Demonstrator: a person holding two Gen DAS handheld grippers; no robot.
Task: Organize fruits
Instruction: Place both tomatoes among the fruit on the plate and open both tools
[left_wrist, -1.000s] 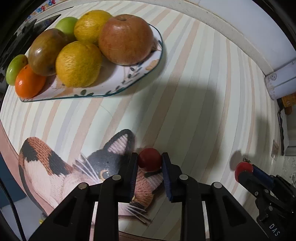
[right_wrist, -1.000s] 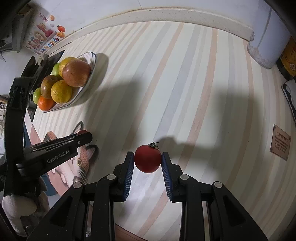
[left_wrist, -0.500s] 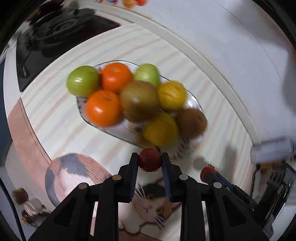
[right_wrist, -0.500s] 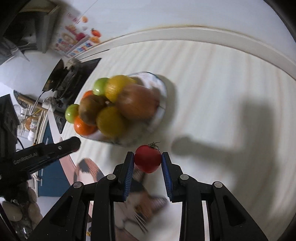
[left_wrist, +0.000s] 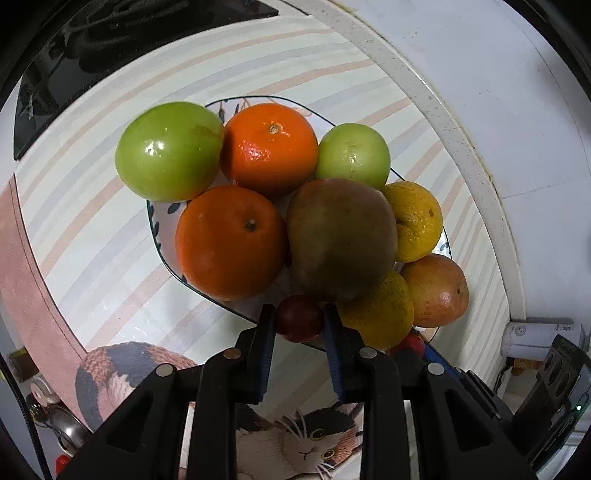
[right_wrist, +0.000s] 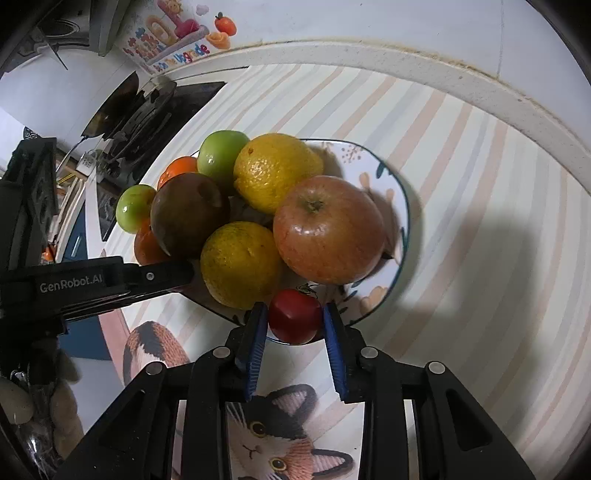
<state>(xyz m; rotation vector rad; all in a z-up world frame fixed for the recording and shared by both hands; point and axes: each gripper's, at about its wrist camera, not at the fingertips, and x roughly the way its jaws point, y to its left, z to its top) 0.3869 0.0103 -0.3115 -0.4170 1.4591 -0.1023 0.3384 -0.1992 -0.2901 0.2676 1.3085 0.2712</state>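
A: Your fingers (left_wrist: 266, 334) on the left gripper (left_wrist: 299, 328) are clamped on a small dark red fruit (left_wrist: 299, 322), pinched from both sides, and it sits right at the near rim of the plate (left_wrist: 157, 221).

B: And the right?

A: Same picture there. The right gripper (right_wrist: 293, 325) has its blue pads tight on a red cherry tomato (right_wrist: 294, 320), its little stem pointing up and away, hanging just over the plate's near edge.

B: So where does each one go?

A: Straight ahead of the fingers, both of them. On your left, the brownish mango (left_wrist: 341, 240) and an orange (left_wrist: 231, 242) crowd directly beyond the fruit, nearly touching it. On your right, the apple (right_wrist: 328, 230) and a yellow-green citrus (right_wrist: 242, 264) stand just past the tomato, with a bare patch of plate near the rim to the right of it.

B: Which is nearer a free spot?

A: I'd judge the right. The left has almost no gap; release there risks a roll onto the striped counter (right_wrist: 480, 221).
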